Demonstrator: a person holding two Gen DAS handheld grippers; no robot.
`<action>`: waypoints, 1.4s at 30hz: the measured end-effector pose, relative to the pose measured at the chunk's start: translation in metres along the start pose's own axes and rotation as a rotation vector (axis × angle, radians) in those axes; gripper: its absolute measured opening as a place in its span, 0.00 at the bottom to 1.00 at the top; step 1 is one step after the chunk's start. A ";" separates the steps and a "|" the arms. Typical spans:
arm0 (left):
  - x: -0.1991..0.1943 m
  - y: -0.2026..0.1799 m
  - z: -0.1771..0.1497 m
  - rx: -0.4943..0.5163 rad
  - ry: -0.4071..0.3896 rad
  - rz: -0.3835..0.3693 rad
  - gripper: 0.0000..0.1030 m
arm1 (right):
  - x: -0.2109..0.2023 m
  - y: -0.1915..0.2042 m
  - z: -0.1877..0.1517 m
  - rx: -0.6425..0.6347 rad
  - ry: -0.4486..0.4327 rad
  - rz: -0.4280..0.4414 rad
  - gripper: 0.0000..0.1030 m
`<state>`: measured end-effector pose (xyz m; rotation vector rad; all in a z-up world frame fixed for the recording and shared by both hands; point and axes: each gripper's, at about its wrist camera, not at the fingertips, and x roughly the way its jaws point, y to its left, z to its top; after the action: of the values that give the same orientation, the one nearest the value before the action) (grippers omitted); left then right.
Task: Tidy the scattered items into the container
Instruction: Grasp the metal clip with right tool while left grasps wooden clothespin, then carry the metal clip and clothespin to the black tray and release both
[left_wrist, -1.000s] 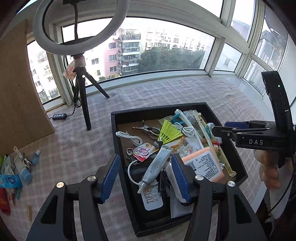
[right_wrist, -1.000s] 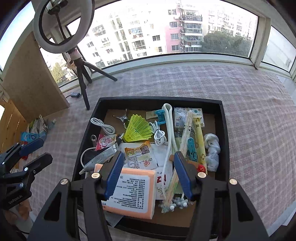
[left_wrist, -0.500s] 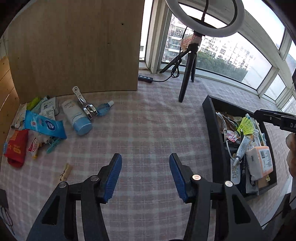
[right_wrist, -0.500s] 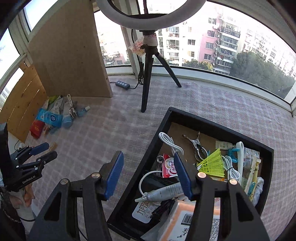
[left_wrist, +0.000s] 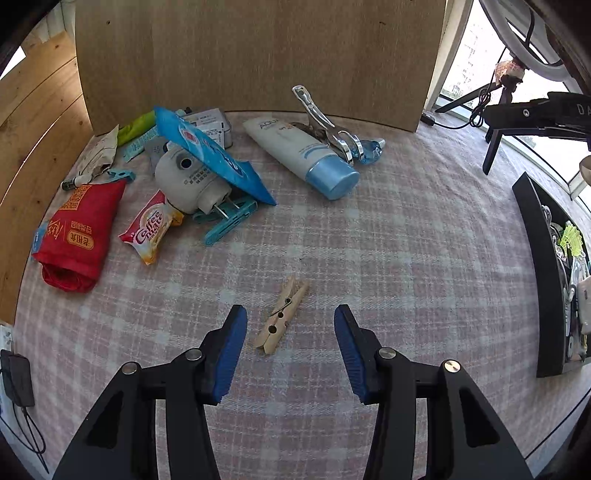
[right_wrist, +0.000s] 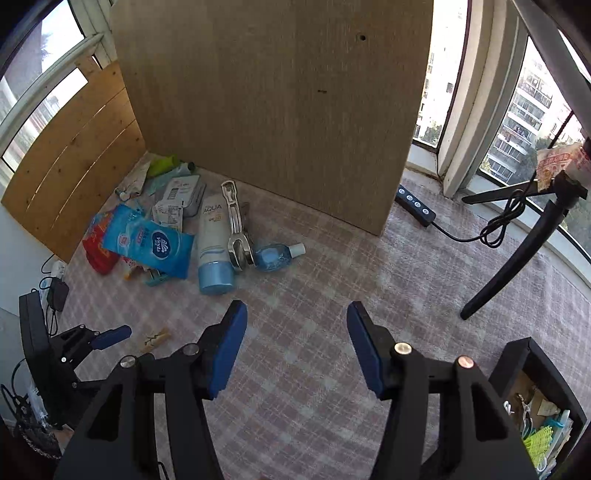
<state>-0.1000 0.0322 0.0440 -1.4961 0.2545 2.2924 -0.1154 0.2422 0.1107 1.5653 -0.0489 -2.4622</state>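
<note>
L wrist: left gripper (left_wrist: 290, 347) spread wide, empty, wooden peg (left_wrist: 281, 314) on counter (left_wrist: 406, 258) between its fingers; light, stiff, grab across the long sides mid-body | R wrist: right gripper (right_wrist: 295, 347) apart, empty, over bare cloth; tube (right_wrist: 213, 243) ahead, container (right_wrist: 517, 354) lower right

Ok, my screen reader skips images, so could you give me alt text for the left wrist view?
The open left gripper hovers over a wooden clothespin on a checked cloth. Behind it a clutter of packets, a white tube and metal tongs lies before a wooden board; the black tray sits at right.
</note>
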 end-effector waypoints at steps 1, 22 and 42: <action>0.004 0.002 0.000 0.001 0.005 -0.005 0.43 | 0.010 0.008 0.009 -0.014 0.005 0.004 0.54; 0.044 -0.013 0.021 0.077 0.030 -0.053 0.33 | 0.134 0.050 0.073 -0.049 0.109 -0.033 0.54; 0.035 -0.023 0.024 -0.013 0.006 -0.078 0.11 | 0.120 0.034 0.066 0.042 0.119 0.043 0.18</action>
<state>-0.1228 0.0690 0.0239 -1.4925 0.1800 2.2330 -0.2181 0.1784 0.0370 1.7063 -0.1147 -2.3452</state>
